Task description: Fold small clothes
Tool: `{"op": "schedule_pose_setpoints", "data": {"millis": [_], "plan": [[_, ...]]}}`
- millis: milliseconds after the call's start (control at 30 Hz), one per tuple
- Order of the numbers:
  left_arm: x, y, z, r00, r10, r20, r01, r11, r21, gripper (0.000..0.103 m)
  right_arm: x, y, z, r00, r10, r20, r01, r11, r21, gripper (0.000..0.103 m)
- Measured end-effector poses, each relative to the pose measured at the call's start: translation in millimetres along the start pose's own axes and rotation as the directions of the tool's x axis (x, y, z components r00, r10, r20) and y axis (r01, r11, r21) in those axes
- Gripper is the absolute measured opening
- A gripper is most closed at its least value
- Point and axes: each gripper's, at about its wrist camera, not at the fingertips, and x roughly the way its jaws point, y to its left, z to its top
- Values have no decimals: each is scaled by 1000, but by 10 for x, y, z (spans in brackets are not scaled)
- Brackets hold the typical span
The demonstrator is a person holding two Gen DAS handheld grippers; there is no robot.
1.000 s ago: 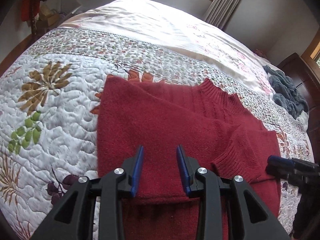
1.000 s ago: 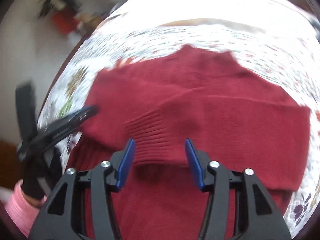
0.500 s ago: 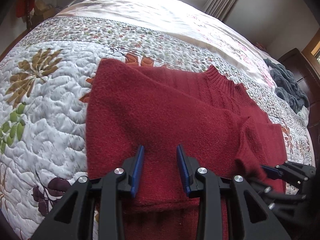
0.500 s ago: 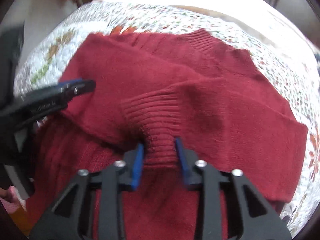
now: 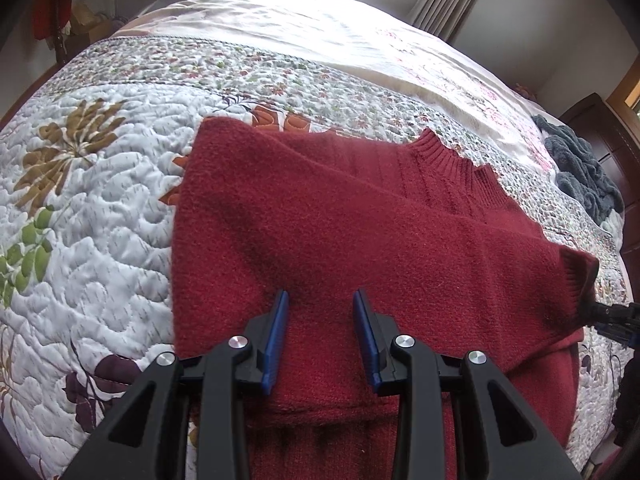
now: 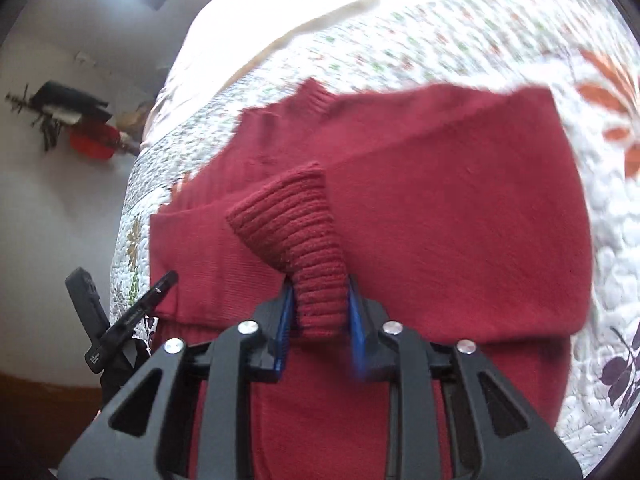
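A fuzzy red knit sweater (image 5: pixel 360 240) lies partly folded on the bed's puffy floral quilt (image 5: pixel 92 216). The right gripper (image 6: pixel 318 320) pinches its ribbed sleeve cuff (image 6: pixel 296 232), lifted off the body. The left gripper (image 5: pixel 320 320) hovers above the sweater, blue pads parted around nothing.

My left camera sits low and close behind my blue-padded left fingers (image 5: pixel 280 332), facing across the dark red knitted sweater (image 5: pixel 360 240) toward the far end of the flower-patterned quilted bed (image 5: pixel 100 208). My right camera, equally near, faces the same sweater (image 6: pixel 460 220) from its other side; both views share it.
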Motion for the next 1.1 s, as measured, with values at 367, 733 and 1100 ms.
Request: {"op": "schedule_pose_setpoints", "data": {"millis": [367, 733, 1100], "plan": [[-228, -272, 136, 998, -37, 49, 35, 998, 44, 40, 45, -501, 25, 992, 125, -3, -123, 984, 126, 63], [135, -500, 67, 1000, -15, -20, 17, 992, 128, 40, -45, -525, 36, 994, 111, 3, -110, 988, 105, 9], [194, -404, 76, 997, -55, -52, 61, 992, 107, 40, 155, -687, -81, 998, 59, -15, -57, 994, 92, 12]]}}
